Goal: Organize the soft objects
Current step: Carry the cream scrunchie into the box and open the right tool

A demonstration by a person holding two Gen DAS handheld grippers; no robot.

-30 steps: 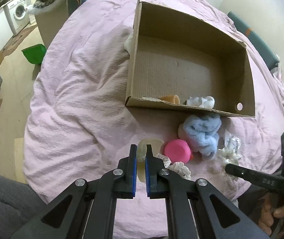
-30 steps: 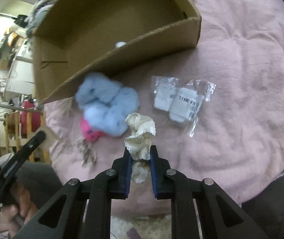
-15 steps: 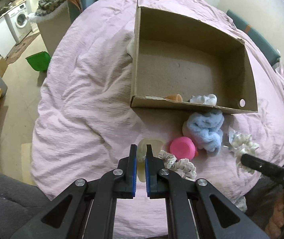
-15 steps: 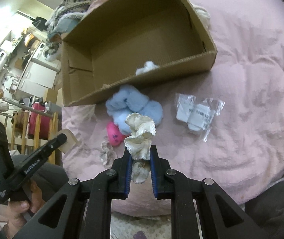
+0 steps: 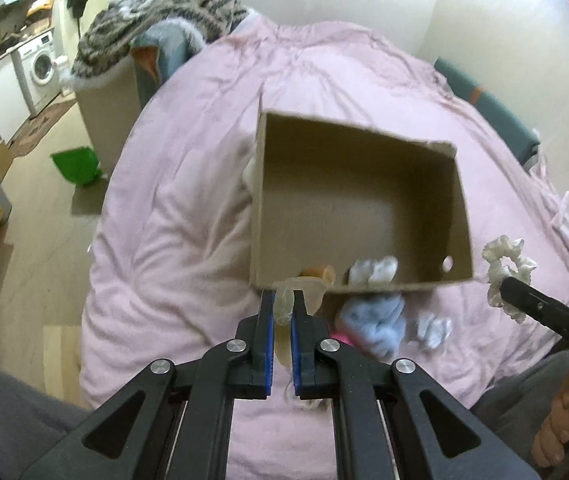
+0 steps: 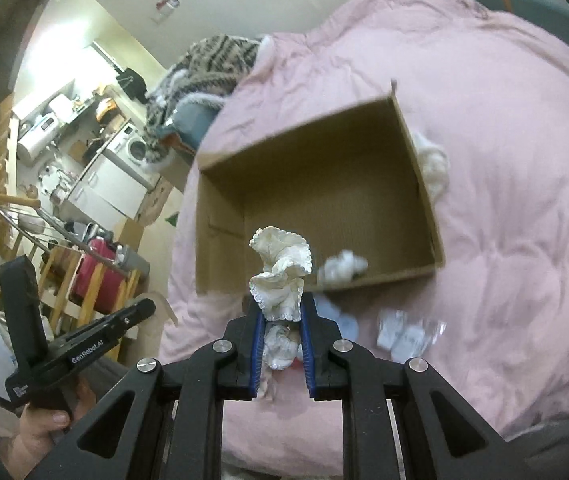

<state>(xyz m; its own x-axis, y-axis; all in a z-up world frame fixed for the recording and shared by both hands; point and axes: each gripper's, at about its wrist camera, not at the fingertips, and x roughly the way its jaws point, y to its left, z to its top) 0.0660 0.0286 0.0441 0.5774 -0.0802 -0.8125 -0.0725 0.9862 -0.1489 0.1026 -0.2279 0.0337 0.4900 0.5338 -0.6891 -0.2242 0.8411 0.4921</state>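
Holding a cream scrunchie [image 6: 280,276] pinched in the right gripper [image 6: 282,312], above the pink blanket [image 6: 504,220] just before the cardboard box [image 6: 424,184]. Left gripper [image 5: 282,312] clamps a translucent pale soft piece [image 5: 284,304] near the box's front wall.

Cream scrunchie [image 6: 280,276], brown cardboard box [image 5: 358,152], pink duvet [image 5: 188,208].
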